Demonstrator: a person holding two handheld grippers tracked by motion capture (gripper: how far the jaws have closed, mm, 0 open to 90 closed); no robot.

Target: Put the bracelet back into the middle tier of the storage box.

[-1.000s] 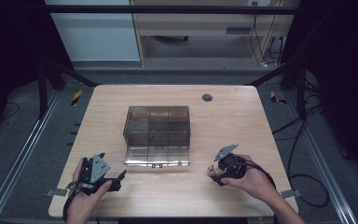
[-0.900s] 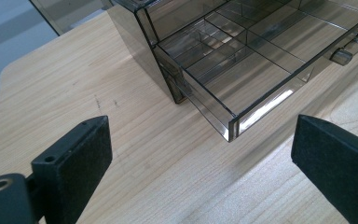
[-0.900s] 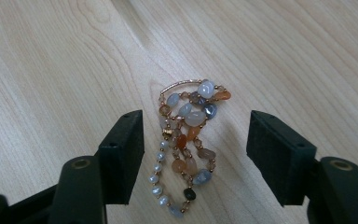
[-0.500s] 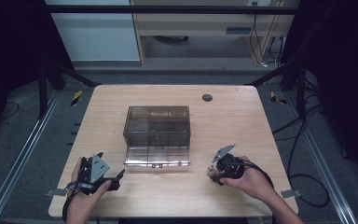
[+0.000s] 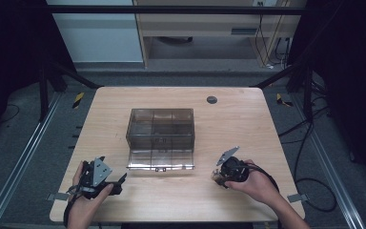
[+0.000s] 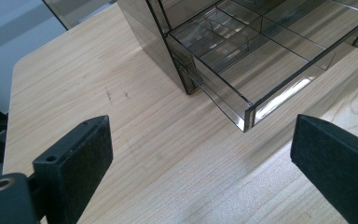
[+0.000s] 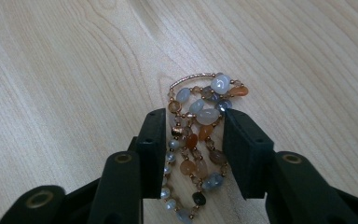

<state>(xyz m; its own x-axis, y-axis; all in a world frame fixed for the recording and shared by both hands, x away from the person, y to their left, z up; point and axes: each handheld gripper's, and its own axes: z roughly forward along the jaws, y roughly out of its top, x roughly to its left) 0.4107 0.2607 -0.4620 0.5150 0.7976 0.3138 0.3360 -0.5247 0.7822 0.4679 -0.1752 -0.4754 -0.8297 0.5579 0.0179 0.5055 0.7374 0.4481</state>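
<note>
My table (image 5: 124,102) is pale wood, matt, with fine grain. The box (image 6: 242,51) at upper right is smoky clear plastic, glossy-edged. My beads (image 7: 200,126) at mid frame look like polished stone, shiny, on thin metal-looking links.

Beaded bracelet of grey, white and orange stones on copper-coloured wire (image 7: 200,126)
Bunched in loops, lying on the wooden tabletop (image 7: 65,84), pinched between black jaws.

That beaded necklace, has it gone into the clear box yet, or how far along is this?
Done: the smoky clear box lies open. In hand: the right tongs are closed around the beaded necklace, low over the table. The left tongs wait open. Left: putting it in a compartment.
</note>
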